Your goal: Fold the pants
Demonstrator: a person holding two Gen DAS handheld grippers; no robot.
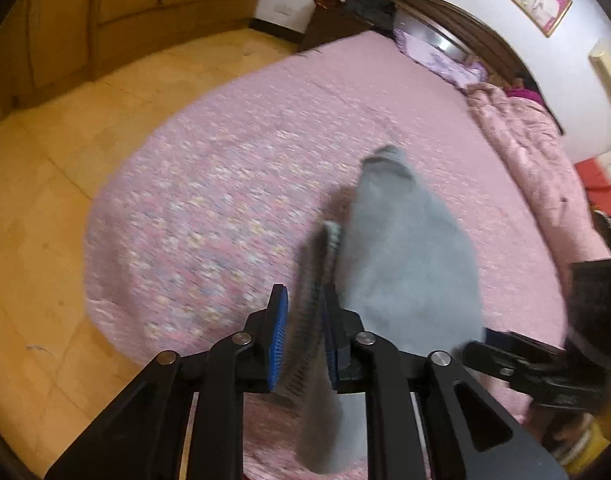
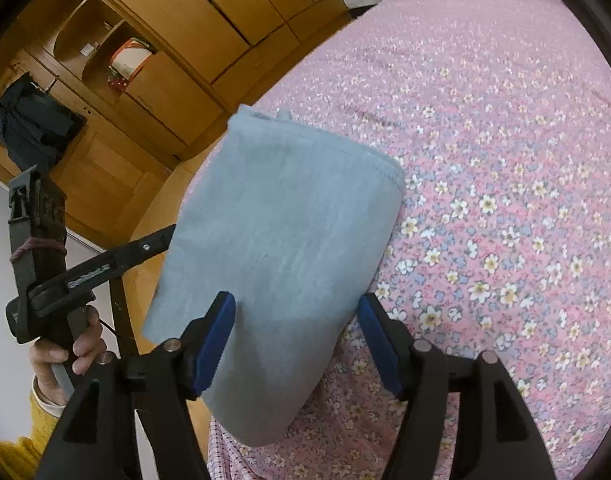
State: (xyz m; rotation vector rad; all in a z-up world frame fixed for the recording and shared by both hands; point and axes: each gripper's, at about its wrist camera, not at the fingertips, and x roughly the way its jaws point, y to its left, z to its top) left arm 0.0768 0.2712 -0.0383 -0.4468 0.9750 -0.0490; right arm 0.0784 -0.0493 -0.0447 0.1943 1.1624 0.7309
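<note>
Pants (image 2: 281, 248), one pair, grey, folded, lying on your one pink flowered bedspread (image 2: 505, 160) near its edge beside the wooden floor. Grippers, two: your left gripper (image 1: 305, 332) has its blue pads drawn narrow, nipping a raised fold at the pants' edge; your right gripper (image 2: 293, 340) stands wide, its two blue pads either side of the near end of the pants, neither pad pressing. Hands in view, one (image 2: 65, 354), on the left handle. Wardrobe (image 2: 165, 40), one, wooden.
</note>
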